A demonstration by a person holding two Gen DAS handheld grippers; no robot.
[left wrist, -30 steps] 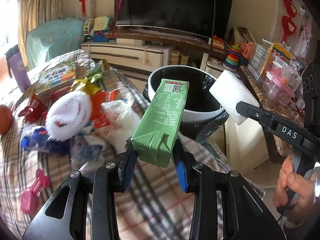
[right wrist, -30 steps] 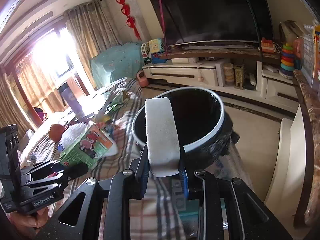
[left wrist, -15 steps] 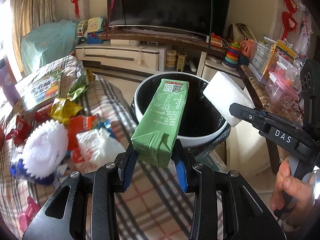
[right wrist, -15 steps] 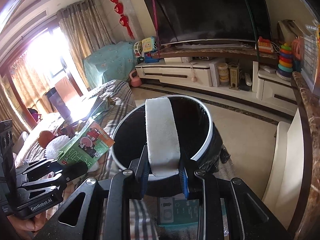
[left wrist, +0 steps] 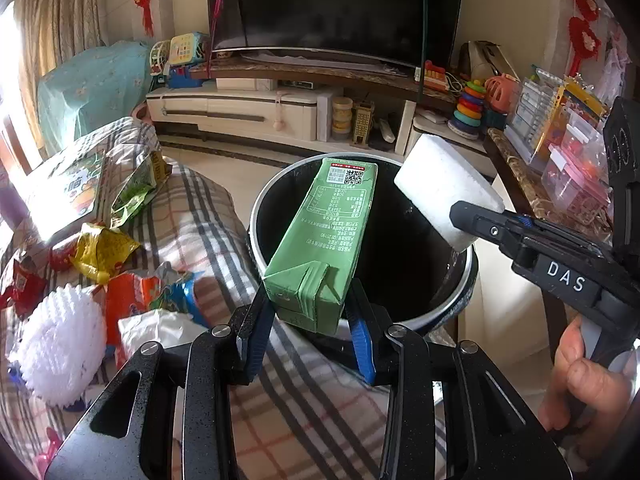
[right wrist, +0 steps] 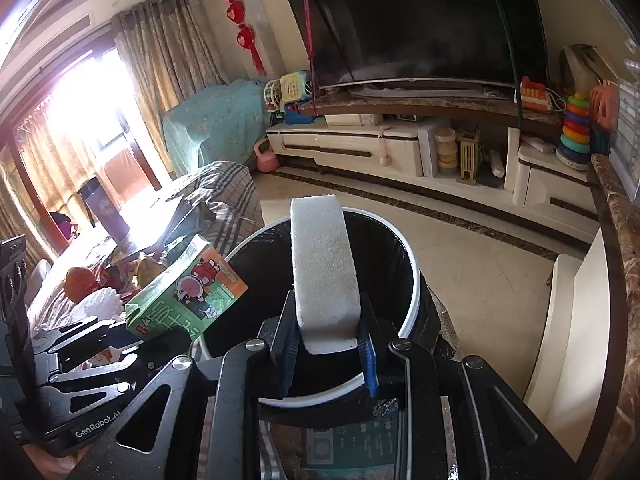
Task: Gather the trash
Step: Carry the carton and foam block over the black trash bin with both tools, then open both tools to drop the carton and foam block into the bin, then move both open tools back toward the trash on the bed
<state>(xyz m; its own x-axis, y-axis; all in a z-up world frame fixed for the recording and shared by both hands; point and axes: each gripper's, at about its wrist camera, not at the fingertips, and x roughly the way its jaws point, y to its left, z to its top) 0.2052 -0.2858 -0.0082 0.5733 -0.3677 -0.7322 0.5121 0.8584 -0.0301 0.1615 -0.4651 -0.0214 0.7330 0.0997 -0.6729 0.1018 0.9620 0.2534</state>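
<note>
Living-room clutter surrounds a plaid-covered surface (left wrist: 304,412) strewn with wrappers. Nearest the lens, the left gripper (left wrist: 310,326) is clamped on one green drink carton (left wrist: 324,248), its blue pads pressing both sides. The right gripper (right wrist: 328,344) is clamped on one white foam block (right wrist: 324,272), held upright. Both items now hang over the mouth of one black-lined trash bin (left wrist: 464,292) with a white rim; a second ago the bin sat farther ahead and the carton was over the plaid cloth. On the cloth to the left lie a white bristly ball (left wrist: 60,352), a yellow wrapper (left wrist: 102,252) and more crumpled packets too jumbled to count. A person's hand (left wrist: 580,392) is cut off at the right edge. Beyond stand one dark television (left wrist: 340,8) and a low cabinet (left wrist: 240,112).
</note>
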